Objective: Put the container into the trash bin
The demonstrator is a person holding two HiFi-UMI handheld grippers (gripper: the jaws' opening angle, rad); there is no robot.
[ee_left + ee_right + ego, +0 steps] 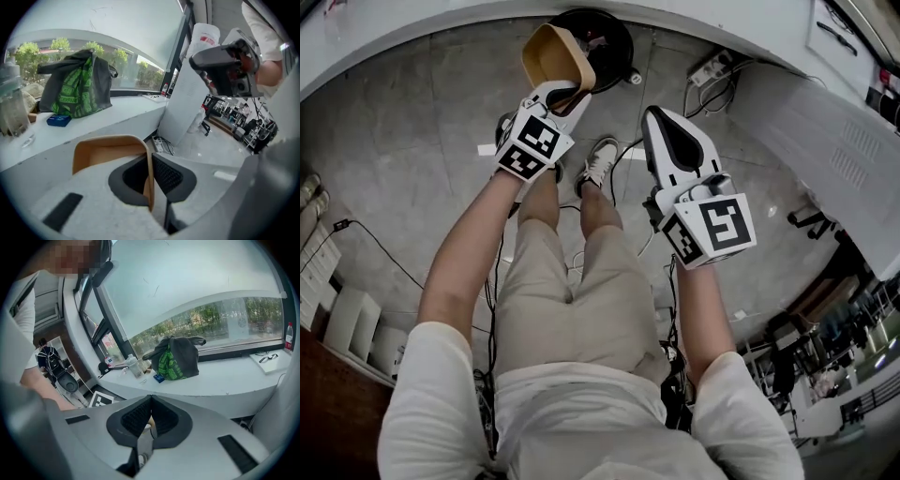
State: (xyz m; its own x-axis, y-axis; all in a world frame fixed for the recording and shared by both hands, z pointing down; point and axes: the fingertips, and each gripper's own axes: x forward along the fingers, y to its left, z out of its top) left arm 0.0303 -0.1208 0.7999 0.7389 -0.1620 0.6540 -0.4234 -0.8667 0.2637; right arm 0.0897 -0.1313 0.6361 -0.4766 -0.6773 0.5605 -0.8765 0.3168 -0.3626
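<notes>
A tan, open-topped container (pixel 555 56) hangs at the top middle of the head view, over the grey floor. My left gripper (pixel 565 94) is shut on one of its side walls. In the left gripper view that thin wall (pixel 149 173) stands pinched between the two dark pads, and the container's hollow (pixel 110 151) lies to their left. Just behind the container sits a round black trash bin (pixel 614 33), partly hidden by it. My right gripper (pixel 667 122) hangs to the right at about the same height, shut with nothing in it (pixel 151 398).
A curved white ledge (pixel 225 376) under the window carries a grey-and-green bag (pixel 177 357), a blue box (pixel 58 120) and plastic bottles (pixel 136 365). The person's legs and shoes (pixel 598 161) stand below the grippers. A power strip (pixel 712 67) and cables lie on the floor.
</notes>
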